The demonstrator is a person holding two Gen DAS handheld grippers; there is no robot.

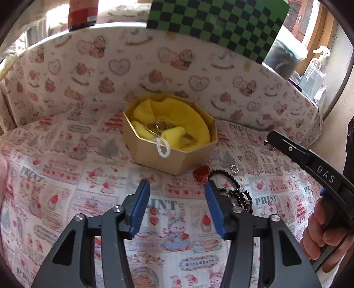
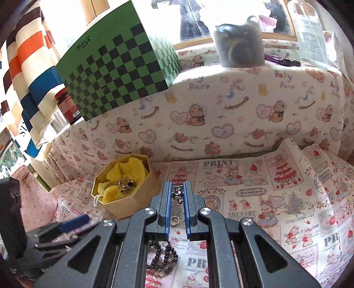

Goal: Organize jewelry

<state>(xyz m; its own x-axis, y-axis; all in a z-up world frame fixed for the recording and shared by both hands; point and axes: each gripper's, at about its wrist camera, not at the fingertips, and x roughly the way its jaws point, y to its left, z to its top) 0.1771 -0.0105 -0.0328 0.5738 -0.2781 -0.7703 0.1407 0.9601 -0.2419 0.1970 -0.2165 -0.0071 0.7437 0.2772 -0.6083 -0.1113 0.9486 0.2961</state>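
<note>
An octagonal cardboard box (image 1: pixel 177 159) (image 2: pixel 132 206) lined with yellow cloth sits on the printed cloth and holds gold-coloured jewelry (image 2: pixel 125 185). A white cord loop (image 1: pixel 163 148) hangs over its front rim. My left gripper (image 1: pixel 177 182) hovers in front of the box, open with nothing between its blue pads. Just right of it lie a red piece (image 1: pixel 201 175), a black bead bracelet (image 1: pixel 234 188) (image 2: pixel 162 254) and a small ring (image 1: pixel 234 168) (image 2: pixel 174 220). My right gripper (image 2: pixel 177 183) (image 1: pixel 268 139) is shut on a small dark metal charm (image 2: pixel 178 195), held above the ring.
A padded wall with bear print (image 1: pixel 132 66) (image 2: pixel 243 106) runs behind the box. On its top stand a green checkered box (image 1: pixel 216 20) (image 2: pixel 119 73), a red jar (image 1: pixel 83 13) and a grey container (image 2: pixel 239 46). A person's hand (image 1: pixel 320 232) grips the right tool.
</note>
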